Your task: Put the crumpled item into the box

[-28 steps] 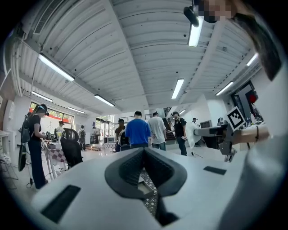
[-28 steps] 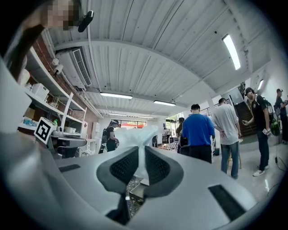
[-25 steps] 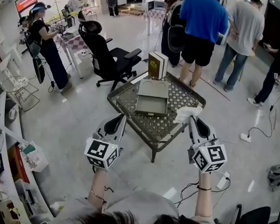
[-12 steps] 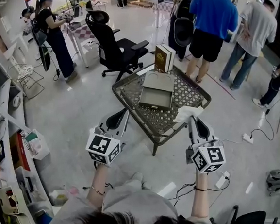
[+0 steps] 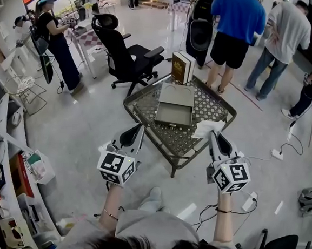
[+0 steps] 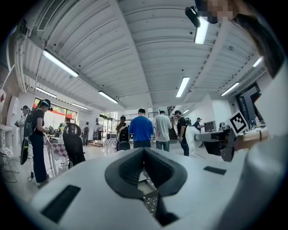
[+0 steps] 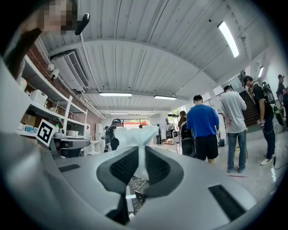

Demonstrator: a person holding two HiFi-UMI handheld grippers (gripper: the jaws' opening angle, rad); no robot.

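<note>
1. Right tongs [image 5: 213, 135]: the jaws are pinched on the white crumpled paper wad [image 5: 209, 127]. In the right gripper view the wad [image 7: 135, 134] is squeezed thin between the pads and bulges above them.
2. Left tongs [image 5: 139, 127]: the jaws are closed against each other with nothing between them, as the left gripper view confirms.
3. Change over the last second: both tongs sit slightly lower and point level toward the table. The hold on the wad is unaltered.
4. Wad position: at the near right edge of the dark metal mesh-top table [image 5: 146, 107], much as it was a second ago.
5. Target: the flat grey open box [image 5: 174, 113] lies mid-table with its lid folded back. It is beyond and to the left of the wad and well apart from it. No contents are visible in it.
6. Reading: this is the carry phase, barely advanced. The wad must travel forward and left over the box before release.
7. Risk: light paper may cling to a pad or drift off target.
</note>
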